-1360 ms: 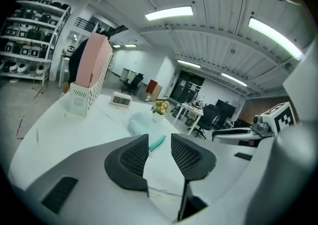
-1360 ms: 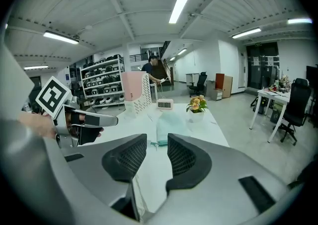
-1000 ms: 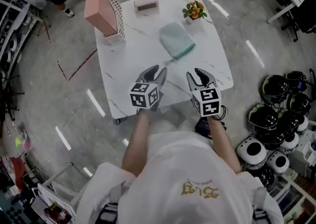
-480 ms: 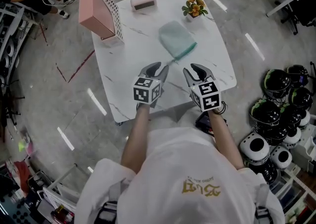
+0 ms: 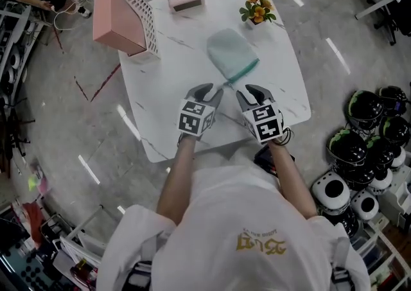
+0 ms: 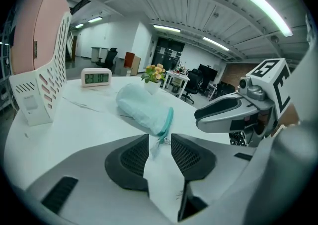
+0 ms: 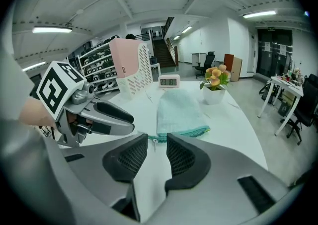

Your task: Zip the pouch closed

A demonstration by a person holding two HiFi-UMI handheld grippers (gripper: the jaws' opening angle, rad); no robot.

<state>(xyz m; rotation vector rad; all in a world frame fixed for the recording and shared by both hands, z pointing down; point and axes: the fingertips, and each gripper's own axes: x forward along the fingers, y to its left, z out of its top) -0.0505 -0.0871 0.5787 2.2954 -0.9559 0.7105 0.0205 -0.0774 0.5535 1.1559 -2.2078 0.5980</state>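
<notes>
A pale teal pouch [image 5: 230, 53] lies flat on the white marble table [image 5: 160, 97]. Its darker teal zipper edge [image 5: 244, 71] faces me, and the small zip pull [image 7: 154, 140] trails off its left end. My left gripper [image 5: 210, 93] hovers open just short of that end, with the pouch [image 6: 141, 106] seen straight ahead between its jaws. My right gripper [image 5: 251, 94] is also open beside it, nothing between its jaws, with the pouch [image 7: 181, 110] just beyond its tips. Neither gripper touches the pouch.
A pink perforated rack [image 5: 122, 13] stands at the table's far left, with a small pink clock [image 5: 186, 2] and a potted flower [image 5: 257, 12] along the far edge. Several black and white helmets [image 5: 363, 155] lie on the floor at the right.
Both grippers have sunk and moved forward over the table's near edge, closer to the pouch's zipper end. The pouch has not moved.
</notes>
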